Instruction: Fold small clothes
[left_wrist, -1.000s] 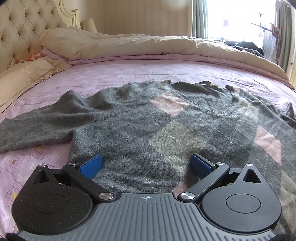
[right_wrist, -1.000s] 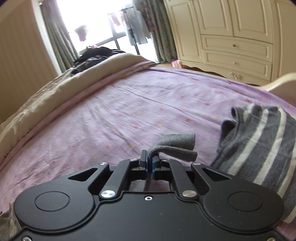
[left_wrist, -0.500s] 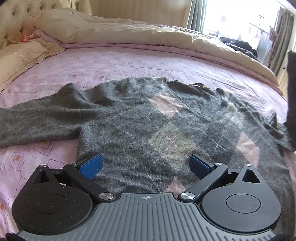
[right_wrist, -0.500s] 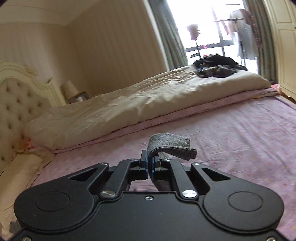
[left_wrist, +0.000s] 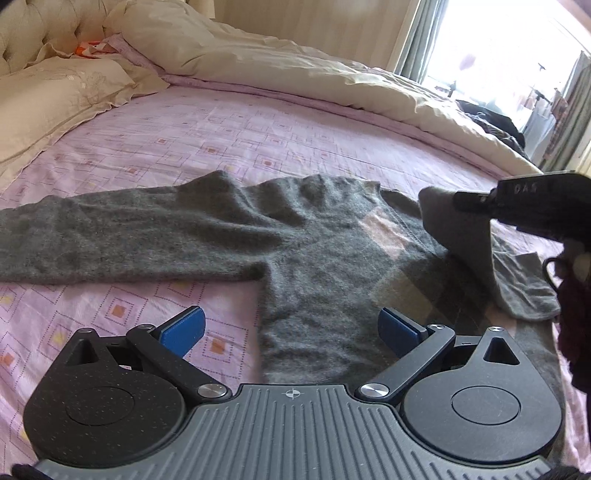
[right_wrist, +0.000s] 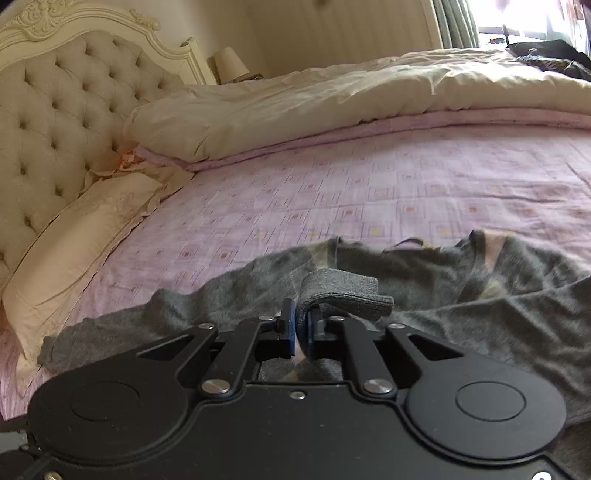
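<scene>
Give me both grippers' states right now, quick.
Left gripper: open, empty, over the sweater.
Right gripper: jaws just easing open, sleeve cuff between the pads.

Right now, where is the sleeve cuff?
The sleeve cuff is between the right gripper jaws, over the grey sweater's chest, near its neckline.

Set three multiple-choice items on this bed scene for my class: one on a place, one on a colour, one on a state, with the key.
1. The sweater lies on: A the pink sheet; B a chair; C the floor.
2. Its main colour: A red; B grey; C white.
3. The left gripper is: A shut on a sleeve; B shut, empty; C open, empty.

Key: 1 A, the patterned pink sheet shows all round it. 2 B, the body and sleeve are grey. 3 C, the blue pads stand wide apart with nothing clamped.
</scene>
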